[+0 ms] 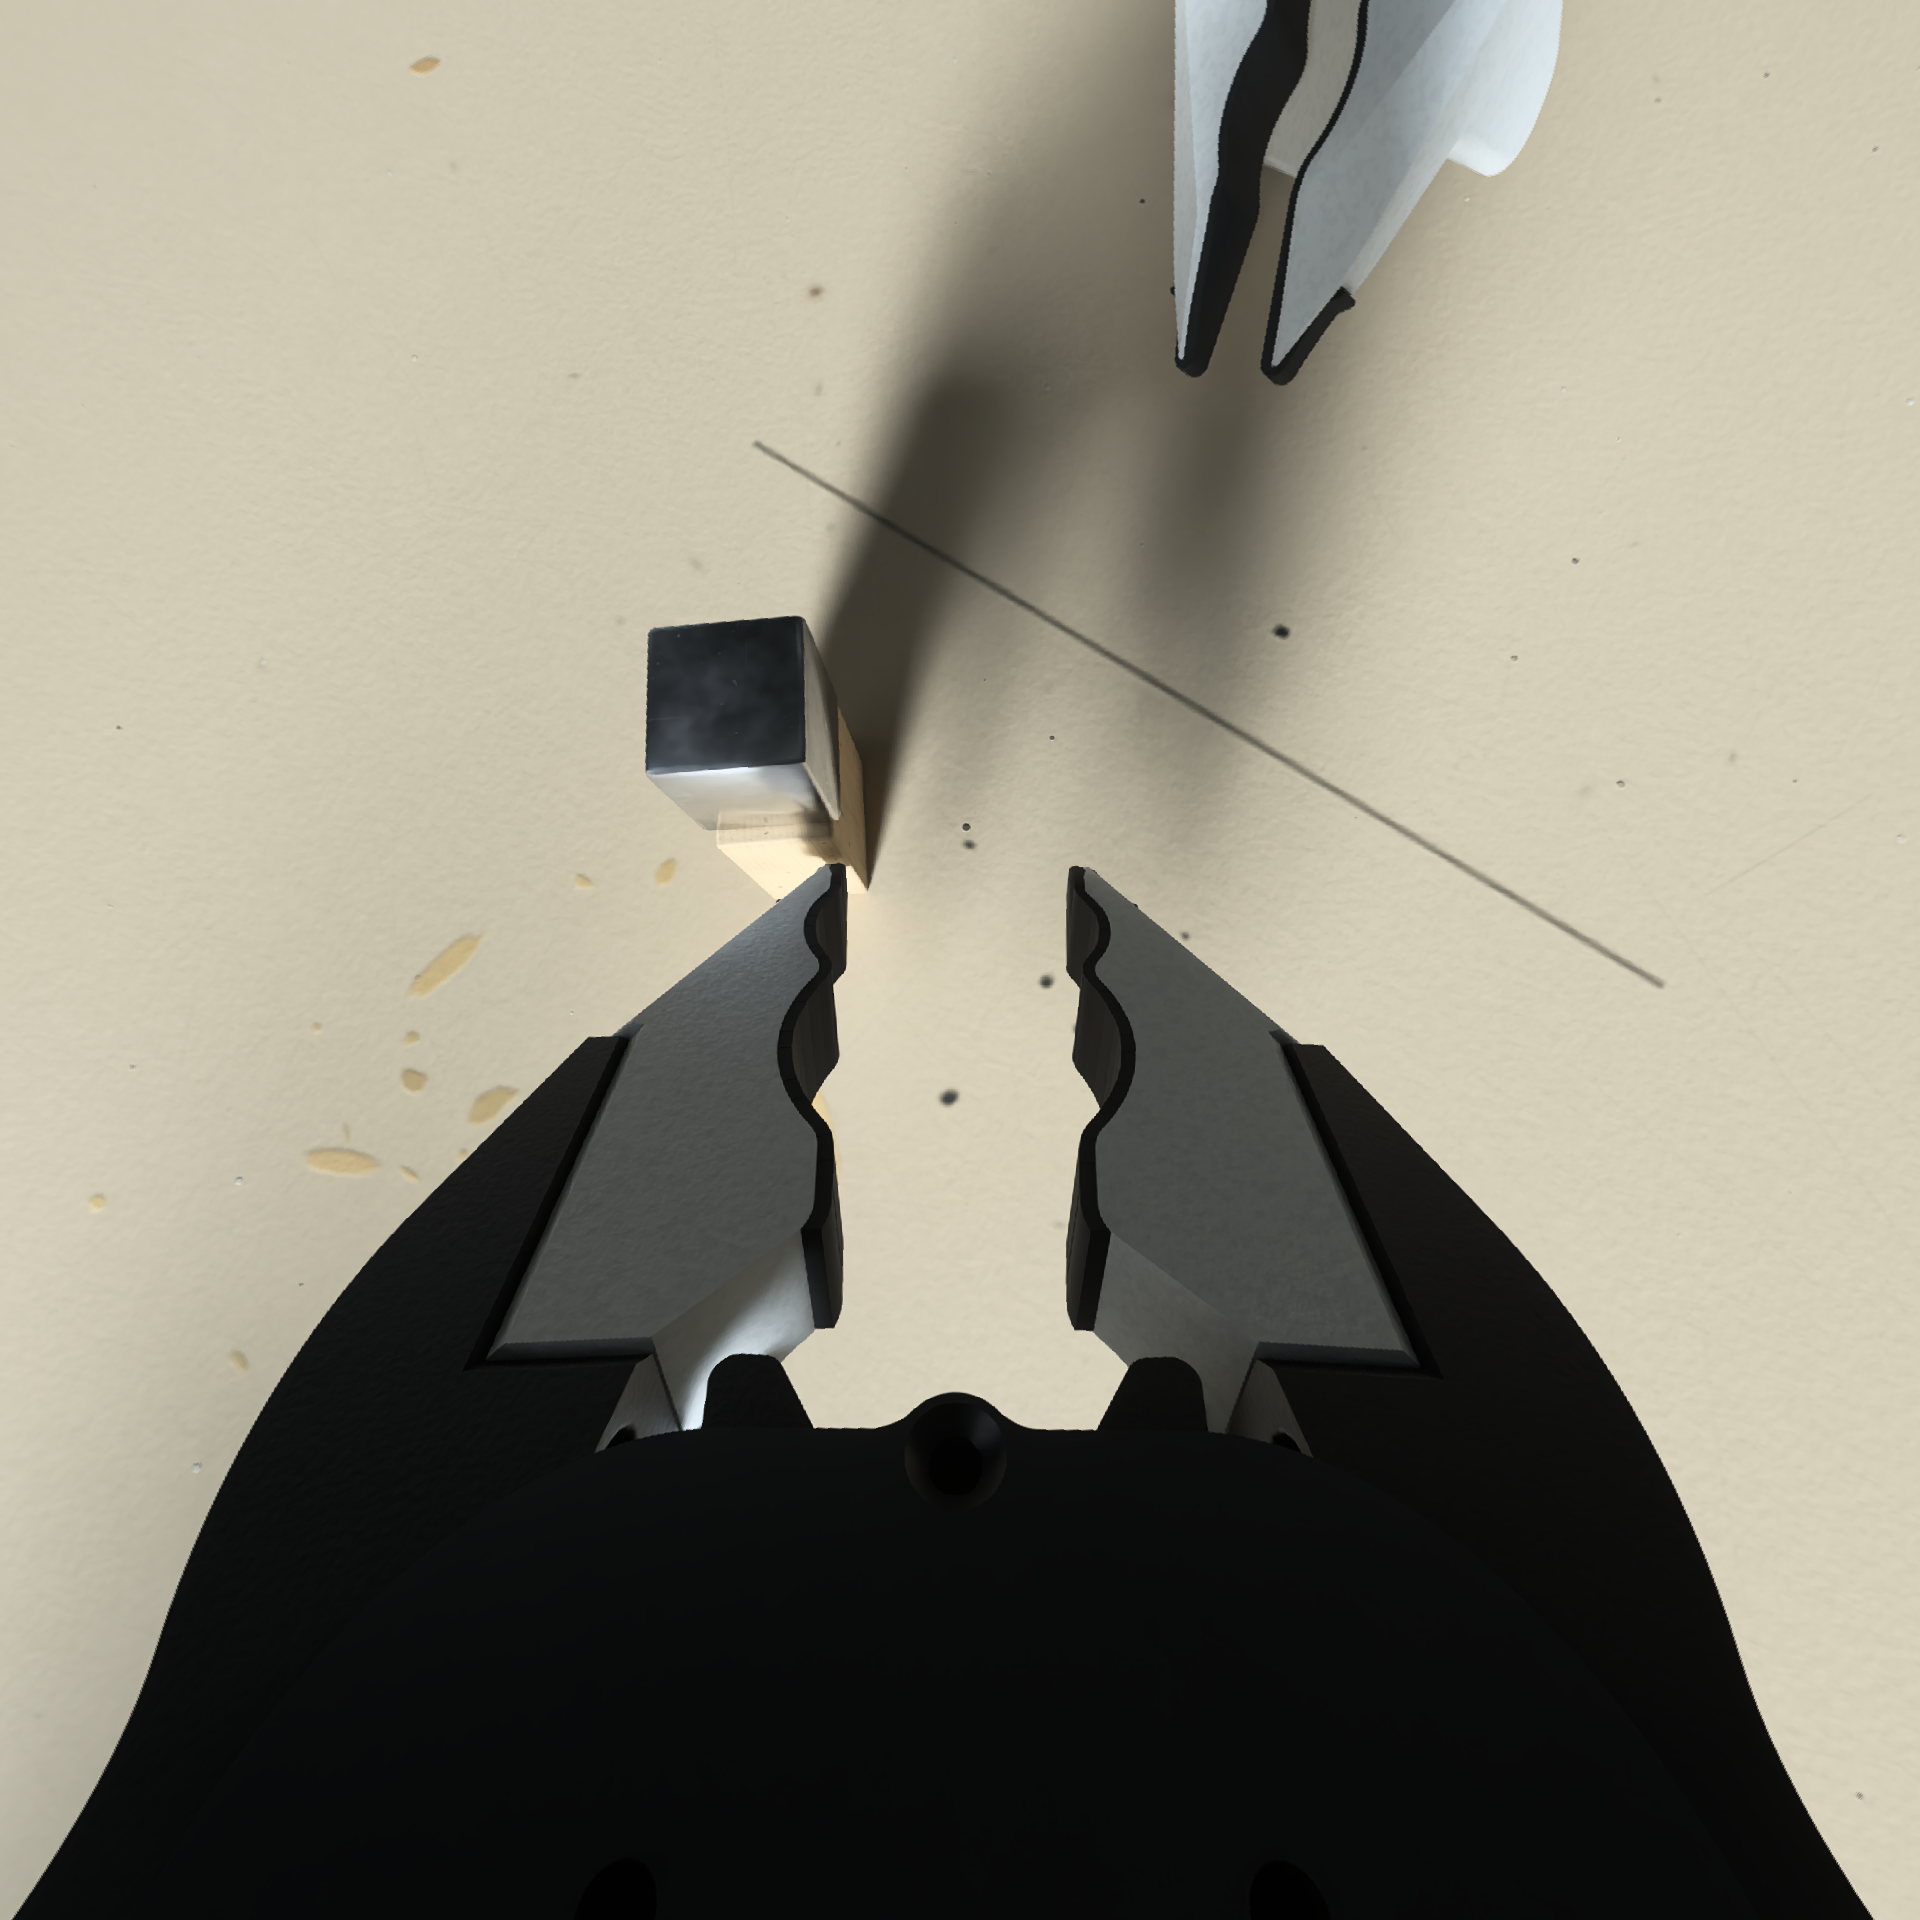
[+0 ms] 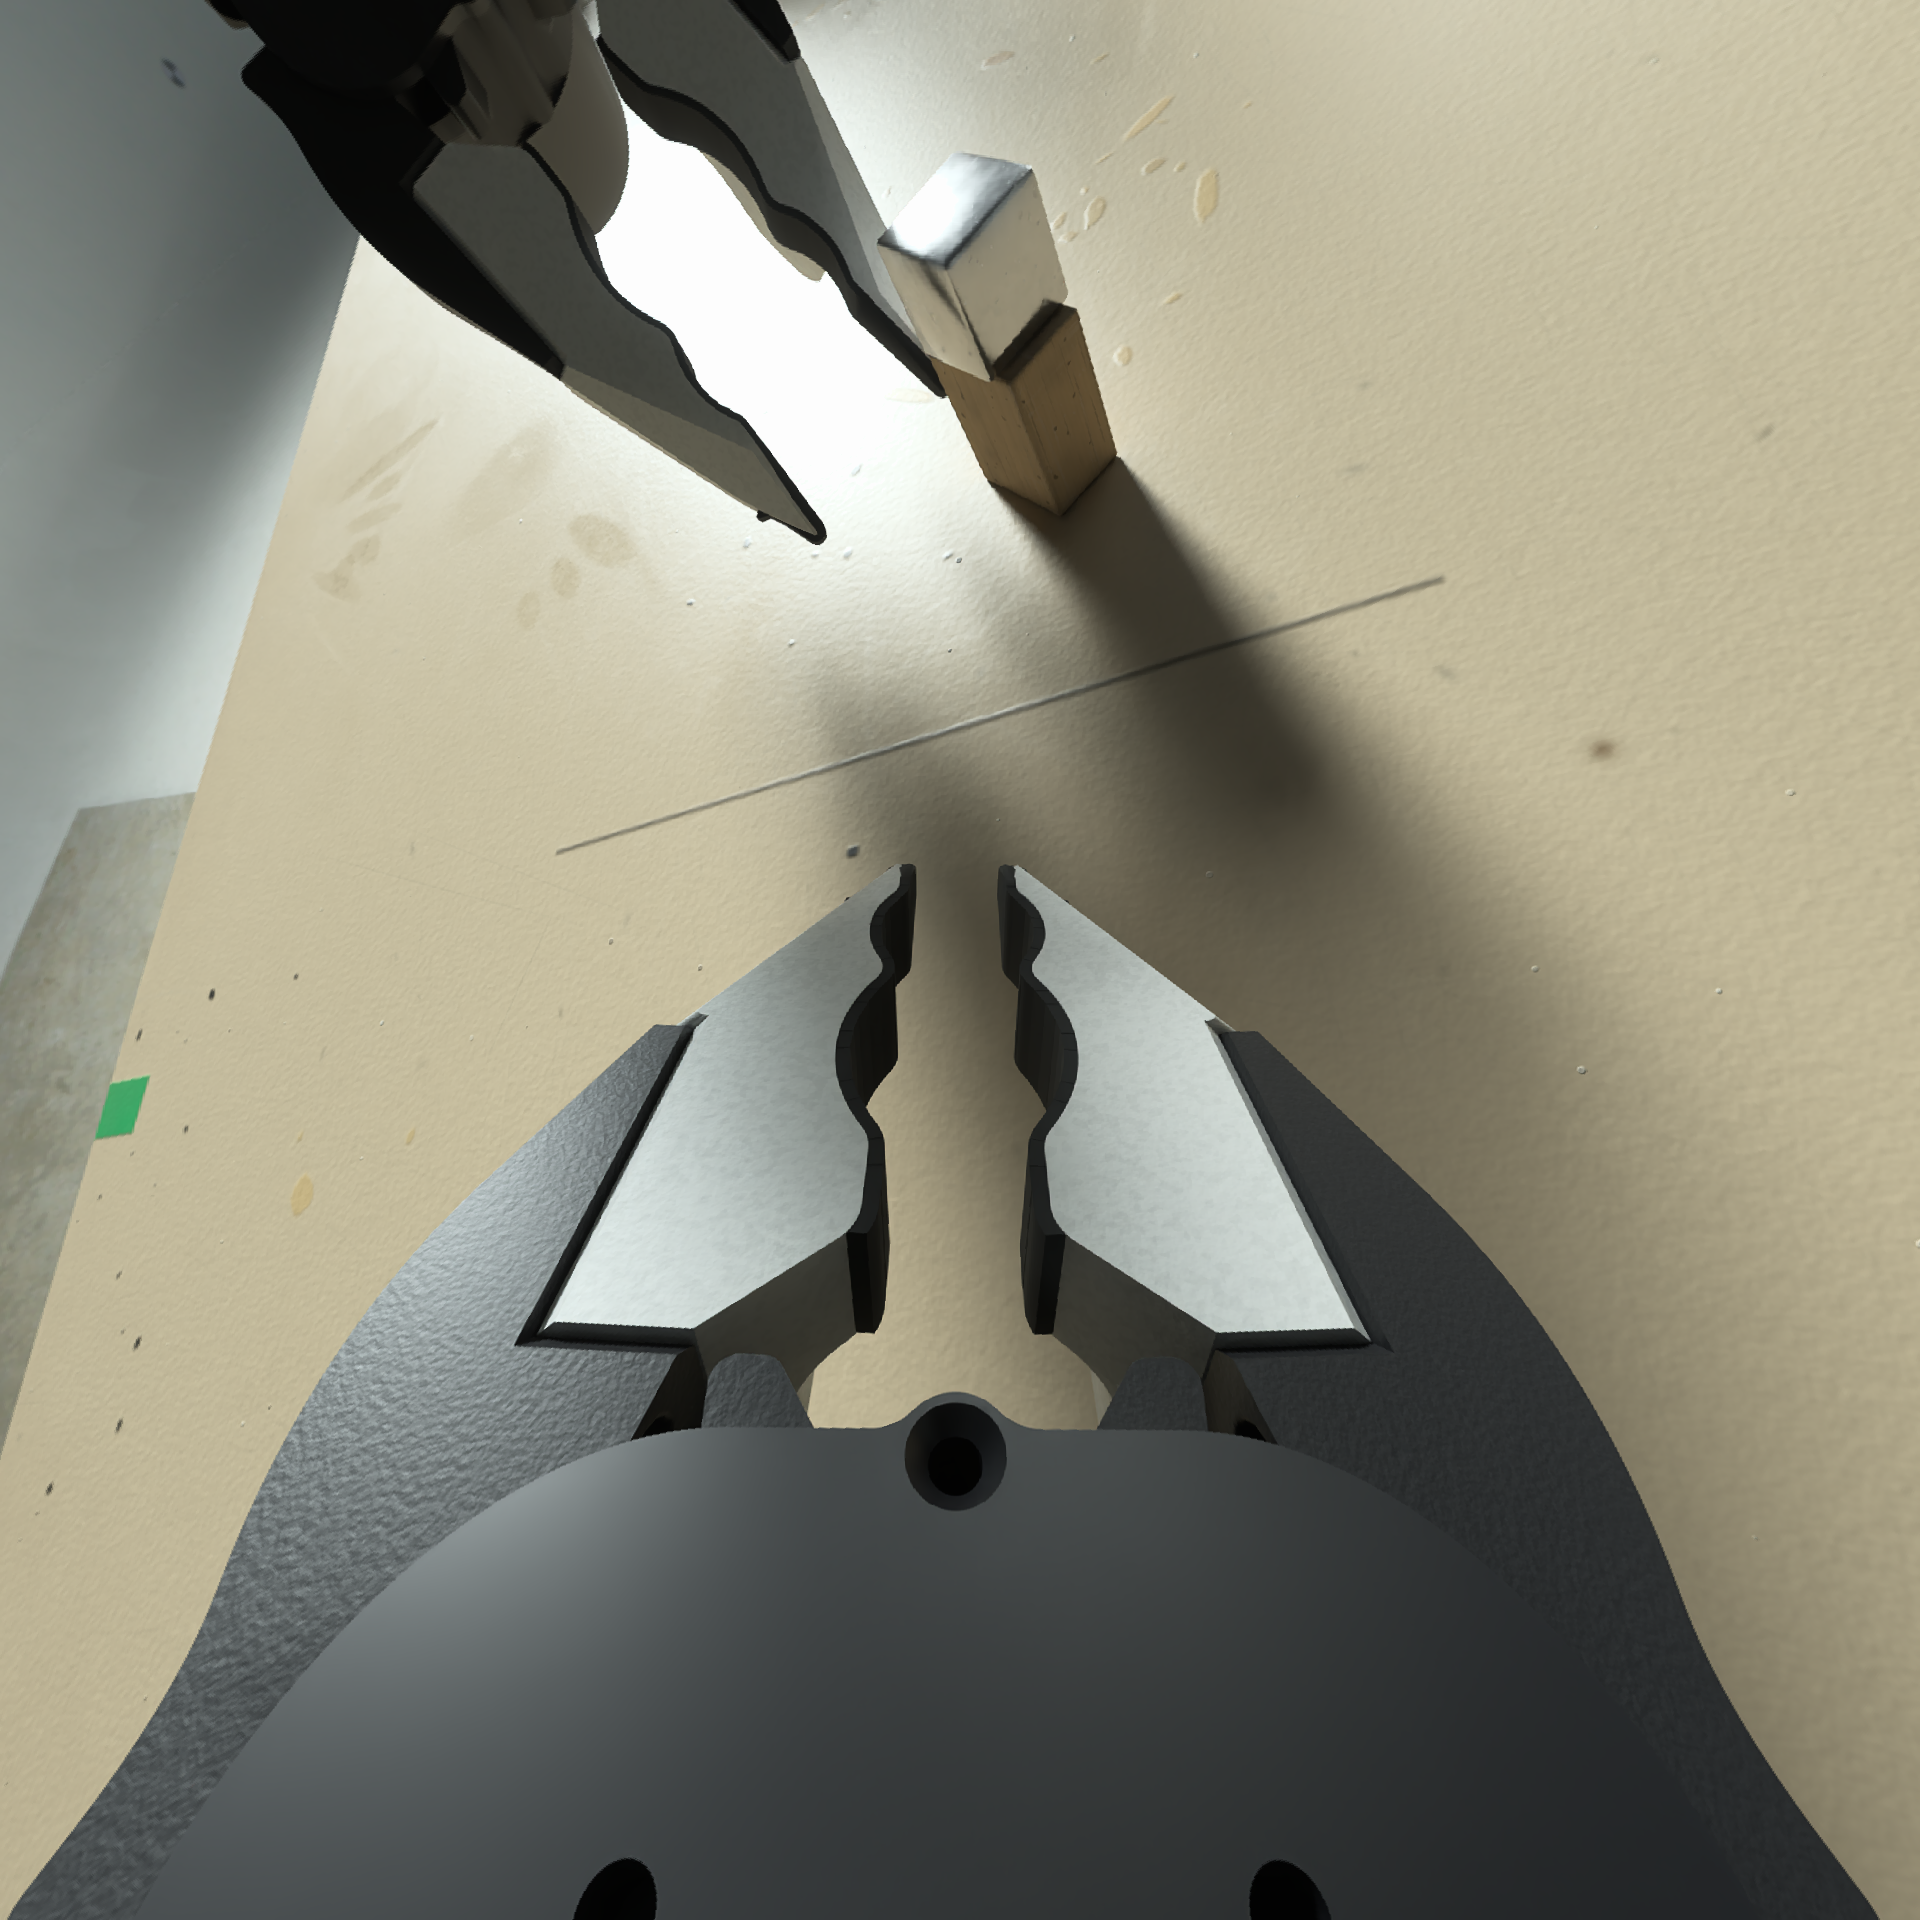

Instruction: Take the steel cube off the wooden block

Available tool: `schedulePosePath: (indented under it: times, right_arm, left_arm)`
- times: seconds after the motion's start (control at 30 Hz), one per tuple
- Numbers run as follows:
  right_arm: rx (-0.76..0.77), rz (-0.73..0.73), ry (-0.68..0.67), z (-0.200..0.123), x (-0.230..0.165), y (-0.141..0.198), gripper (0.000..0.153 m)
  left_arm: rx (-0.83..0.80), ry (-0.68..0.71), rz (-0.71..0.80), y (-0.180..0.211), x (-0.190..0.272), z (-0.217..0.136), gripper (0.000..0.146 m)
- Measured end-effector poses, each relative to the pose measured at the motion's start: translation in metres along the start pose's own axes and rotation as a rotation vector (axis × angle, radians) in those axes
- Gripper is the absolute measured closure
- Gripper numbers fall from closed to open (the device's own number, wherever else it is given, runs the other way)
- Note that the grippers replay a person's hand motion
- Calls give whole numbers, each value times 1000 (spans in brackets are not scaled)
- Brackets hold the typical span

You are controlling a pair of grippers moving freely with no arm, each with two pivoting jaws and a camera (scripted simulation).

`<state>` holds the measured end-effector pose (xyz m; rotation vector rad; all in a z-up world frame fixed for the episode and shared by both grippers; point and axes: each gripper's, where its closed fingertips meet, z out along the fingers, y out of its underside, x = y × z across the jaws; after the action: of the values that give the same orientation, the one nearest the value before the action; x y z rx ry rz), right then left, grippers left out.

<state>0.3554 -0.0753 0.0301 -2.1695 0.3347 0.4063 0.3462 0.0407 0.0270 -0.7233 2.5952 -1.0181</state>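
Note:
A shiny steel cube [image 1: 732,717] sits on top of an upright wooden block [image 1: 800,847] on a beige table. My left gripper [image 1: 954,883] is open and empty, just to the right of the stack, its left fingertip close beside the wooden block. The stack also shows in the right wrist view, the cube [image 2: 977,270] above the block [image 2: 1039,421], with the left gripper [image 2: 873,457] next to it. My right gripper [image 2: 956,878] has a narrow gap between its fingers, holds nothing, and hovers well away from the stack. It shows in the left wrist view [image 1: 1236,364] at the top right.
A thin dark line [image 1: 1205,712] crosses the beige table [image 1: 312,416] between the two grippers. The table's left edge, a grey floor and a small green patch [image 2: 125,1107] show at the left of the right wrist view.

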Motion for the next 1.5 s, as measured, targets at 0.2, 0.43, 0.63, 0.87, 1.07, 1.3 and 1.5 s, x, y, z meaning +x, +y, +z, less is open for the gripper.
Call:
schedulePosePath:
  times: [0.2, 0.43, 0.63, 0.87, 1.07, 1.3, 1.5]
  right_arm:
    - [-2, -2, 4, 0, 0, 0, 137]
    - [-5, -5, 9, 0, 0, 0, 137]
    - [-6, -6, 11, 0, 0, 0, 137]
    - [-4, -6, 9, 0, 0, 0, 137]
    - [-5, -9, 11, 0, 0, -1, 136]
    - [43, 6, 9, -7, 1, -8, 136]
    - [94, 41, 30, -6, 6, -16, 129]
  left_arm:
    - [5, -42, 68, -1, 0, -1, 104]
    - [4, -81, 155, -2, 0, -2, 106]
    - [1, -83, 171, -2, 0, -2, 105]
    - [-18, -74, 172, 1, 0, -2, 105]
    - [-3, -37, 99, 0, -3, -6, 101]
    - [20, 61, -84, 0, -6, -6, 93]
    - [113, 157, -232, -16, -9, -11, 97]
